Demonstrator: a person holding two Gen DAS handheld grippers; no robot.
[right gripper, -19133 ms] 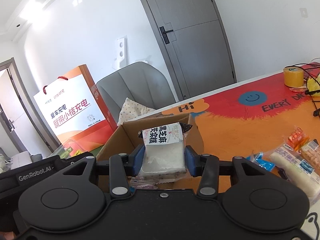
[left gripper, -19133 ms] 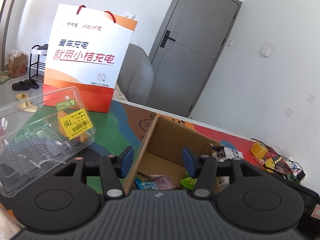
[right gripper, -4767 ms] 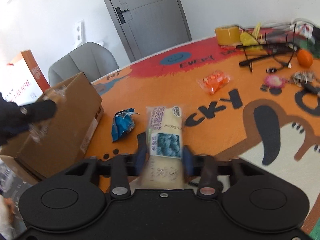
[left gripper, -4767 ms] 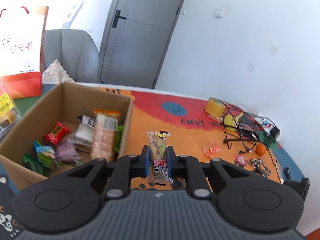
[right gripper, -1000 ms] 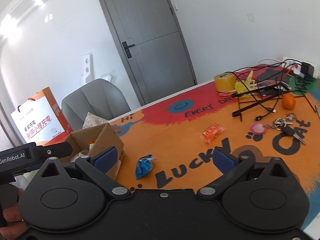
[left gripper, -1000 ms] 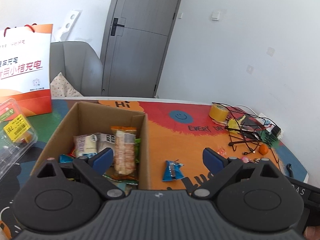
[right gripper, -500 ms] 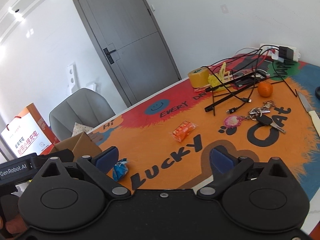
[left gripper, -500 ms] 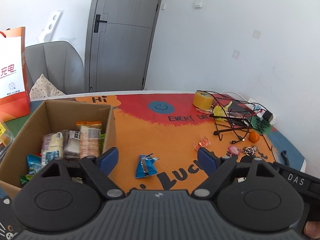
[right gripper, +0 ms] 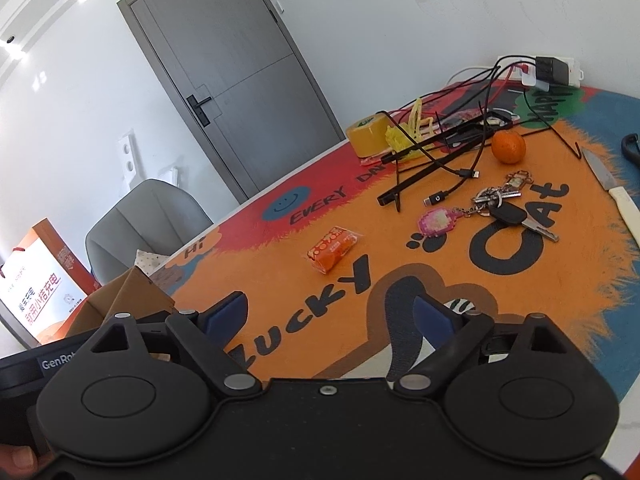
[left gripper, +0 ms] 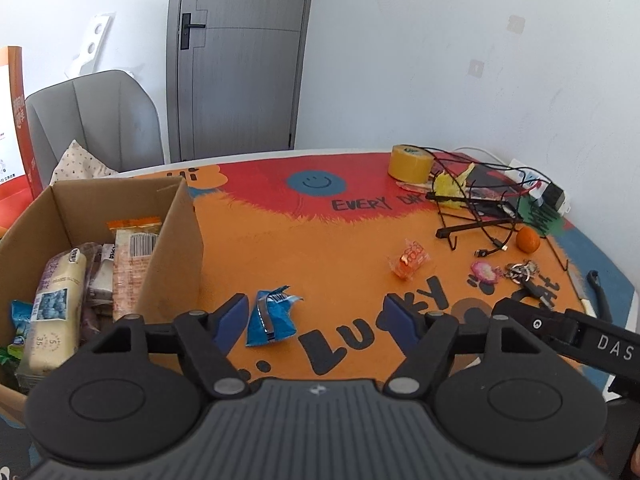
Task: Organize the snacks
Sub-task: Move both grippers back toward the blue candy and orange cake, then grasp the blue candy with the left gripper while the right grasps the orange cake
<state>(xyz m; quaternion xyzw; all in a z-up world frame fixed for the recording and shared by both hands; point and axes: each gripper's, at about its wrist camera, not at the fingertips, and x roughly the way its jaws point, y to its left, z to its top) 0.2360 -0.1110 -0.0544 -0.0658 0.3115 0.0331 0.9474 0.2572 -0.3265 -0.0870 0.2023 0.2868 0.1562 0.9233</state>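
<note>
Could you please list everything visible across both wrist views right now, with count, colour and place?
cardboard box: one, brown, left on the table, filled with snack packs
blue snack packet: one, blue, on the mat beside the box
orange snack packet: one, orange, mid-mat
tape roll: one, yellow, far side of the mat
mandarin: one, orange, near the cables
cables: several, black, far right
keys: one bunch with a pink charm, right of centre
knife: one, white handle, right edge
power strip: one, white, far right
chair: one, grey, behind the table
gift bag: one, orange and white, far left
door: one, grey
left gripper: open, empty
right gripper: open, empty
</note>
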